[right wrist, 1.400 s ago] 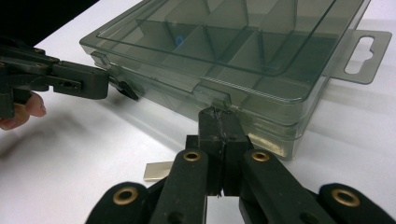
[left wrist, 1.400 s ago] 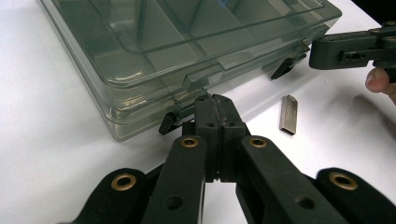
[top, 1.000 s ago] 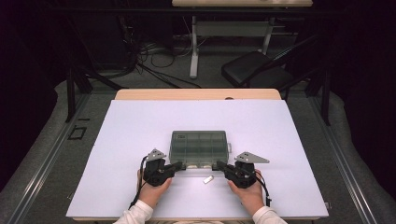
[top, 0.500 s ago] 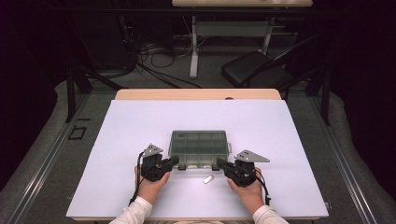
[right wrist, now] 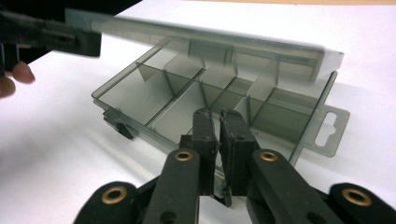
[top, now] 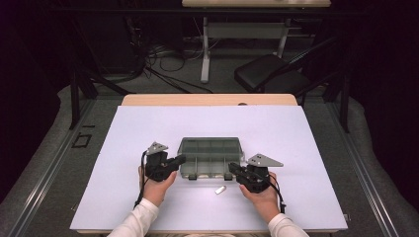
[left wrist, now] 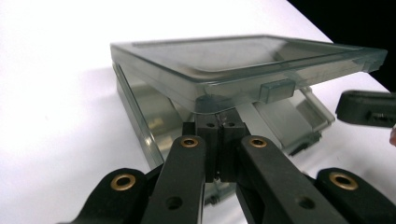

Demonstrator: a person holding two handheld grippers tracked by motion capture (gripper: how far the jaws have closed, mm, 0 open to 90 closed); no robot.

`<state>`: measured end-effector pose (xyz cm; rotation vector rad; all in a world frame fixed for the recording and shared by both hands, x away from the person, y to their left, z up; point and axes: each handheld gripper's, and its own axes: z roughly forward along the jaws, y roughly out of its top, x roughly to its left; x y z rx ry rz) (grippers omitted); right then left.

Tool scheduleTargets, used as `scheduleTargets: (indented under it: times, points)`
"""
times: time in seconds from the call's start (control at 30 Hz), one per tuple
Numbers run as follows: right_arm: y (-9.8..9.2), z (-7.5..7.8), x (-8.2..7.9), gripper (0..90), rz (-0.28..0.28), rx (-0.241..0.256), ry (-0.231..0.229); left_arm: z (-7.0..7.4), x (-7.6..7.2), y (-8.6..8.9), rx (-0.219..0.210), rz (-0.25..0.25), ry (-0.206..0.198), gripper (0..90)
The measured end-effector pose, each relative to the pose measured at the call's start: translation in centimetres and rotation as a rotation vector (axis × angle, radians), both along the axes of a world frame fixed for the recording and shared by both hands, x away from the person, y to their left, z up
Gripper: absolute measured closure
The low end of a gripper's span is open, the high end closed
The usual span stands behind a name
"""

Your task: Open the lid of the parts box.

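A smoky clear compartment box (top: pixel 210 157) lies mid-table on the white mat. My left gripper (top: pixel 177 161) is at its front left corner, shut (left wrist: pixel 219 125) on the edge of the lid (left wrist: pixel 233 60), which is raised at an angle above the base (left wrist: pixel 154 116). My right gripper (top: pixel 234 171) is at the front right, its jaws closed (right wrist: pixel 217 135) on the thin front wall of the base (right wrist: pixel 187 107). The open compartments look empty. The lid (right wrist: pixel 210 37) is blurred above them, with the left gripper (right wrist: pixel 70 39) on it.
A small white piece (top: pixel 220 189) lies on the mat (top: pixel 306 143) in front of the box, between the hands. A hang tab (right wrist: pixel 327 128) sticks out from the box's side. Beyond the table stand a black chair (top: pixel 269 71) and floor cables.
Both grippers have moved forward from the mat onto the box's front edge. The lid now stands lifted off the base.
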<state>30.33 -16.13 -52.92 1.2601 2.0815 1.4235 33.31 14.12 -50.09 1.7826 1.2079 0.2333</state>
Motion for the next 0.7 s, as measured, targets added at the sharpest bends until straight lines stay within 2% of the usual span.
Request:
scheduleTargets:
  times: [0.27, 0.5, 0.53, 0.63, 0.7]
  points:
    - [-0.5, 0.9, 0.7, 73.1, -0.016, 0.006, 0.004, 1.9, 1.5, 0.0, -0.013, 0.026, -0.018, 90.0]
    - [-0.6, 1.7, 1.6, 60.1, -0.008, -0.025, 0.009, 2.8, 2.9, 0.0, -0.029, 0.057, -0.028, 90.0]
    - [-0.6, 1.7, 1.7, 58.6, -0.012, -0.028, 0.001, 2.9, 3.0, -0.1, -0.033, 0.060, -0.028, 90.0]
    - [-0.7, 1.9, 2.2, 54.6, -0.012, -0.033, -0.071, 3.2, 3.4, -0.3, -0.024, 0.071, -0.040, 90.0]
    - [-0.8, 2.1, 2.5, 52.2, -0.025, -0.060, -0.097, 3.2, 3.5, -0.4, -0.014, 0.075, -0.044, 90.0]
